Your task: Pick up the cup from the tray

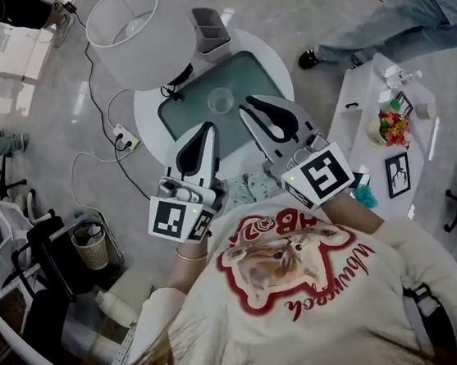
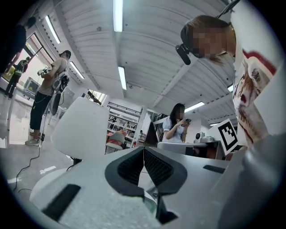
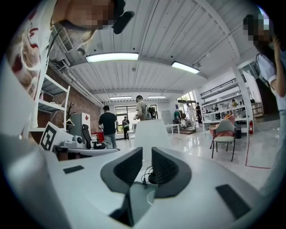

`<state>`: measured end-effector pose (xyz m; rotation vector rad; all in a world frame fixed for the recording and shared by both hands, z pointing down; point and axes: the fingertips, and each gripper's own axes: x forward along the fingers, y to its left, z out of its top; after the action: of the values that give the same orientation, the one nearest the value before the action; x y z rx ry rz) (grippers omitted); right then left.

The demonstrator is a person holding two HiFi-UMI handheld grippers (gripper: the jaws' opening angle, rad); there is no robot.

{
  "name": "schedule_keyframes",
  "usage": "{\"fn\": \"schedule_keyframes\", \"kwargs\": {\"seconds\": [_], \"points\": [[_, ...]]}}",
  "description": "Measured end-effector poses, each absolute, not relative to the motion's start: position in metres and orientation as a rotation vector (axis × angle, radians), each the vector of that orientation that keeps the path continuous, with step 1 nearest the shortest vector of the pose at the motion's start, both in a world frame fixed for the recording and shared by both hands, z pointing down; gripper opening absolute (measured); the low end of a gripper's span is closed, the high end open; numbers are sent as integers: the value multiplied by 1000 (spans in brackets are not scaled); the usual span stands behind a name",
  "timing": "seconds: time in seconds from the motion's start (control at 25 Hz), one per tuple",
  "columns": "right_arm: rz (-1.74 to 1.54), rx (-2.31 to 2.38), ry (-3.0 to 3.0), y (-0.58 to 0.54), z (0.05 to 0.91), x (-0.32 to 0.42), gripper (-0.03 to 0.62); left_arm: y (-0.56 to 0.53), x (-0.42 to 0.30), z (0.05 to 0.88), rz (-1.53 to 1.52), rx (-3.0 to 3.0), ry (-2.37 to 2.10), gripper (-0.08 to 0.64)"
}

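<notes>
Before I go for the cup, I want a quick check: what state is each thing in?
Tray: flat on the round table.
Cup: upright on the tray, looks empty, untouched.
Lamp: upright beside the tray.
Left gripper: jaws shut, nothing between them.
Right gripper: jaws shut, nothing between them.

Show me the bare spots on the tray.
Bare: tray left of the cup, up to its left rim, and the far right corner. Crowded: the near edge under left tongs and right tongs; the lampshade crowds the far left.
</notes>
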<state>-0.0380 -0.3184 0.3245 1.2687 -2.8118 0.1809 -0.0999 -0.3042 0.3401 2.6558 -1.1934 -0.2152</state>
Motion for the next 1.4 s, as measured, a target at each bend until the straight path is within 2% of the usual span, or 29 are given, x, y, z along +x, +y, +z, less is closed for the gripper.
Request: {"fn": "schedule_keyframes", "kwargs": {"seconds": [0.16, 0.28, 0.48, 1.4], "points": [[190, 1214, -2791, -317, 341, -47, 62, -300, -105, 350, -201, 2630, -1188, 15], [211, 1193, -2766, -319, 355, -50, 183, -299, -107, 356, -186, 2615, -1189, 15], [222, 1191, -2727, -325, 372, -51, 272, -303, -109, 360, -185, 2606, -1200, 15], [357, 1059, -2539, -341, 516, -59, 302, -303, -124, 400, -159, 2494, -1264, 15]]}}
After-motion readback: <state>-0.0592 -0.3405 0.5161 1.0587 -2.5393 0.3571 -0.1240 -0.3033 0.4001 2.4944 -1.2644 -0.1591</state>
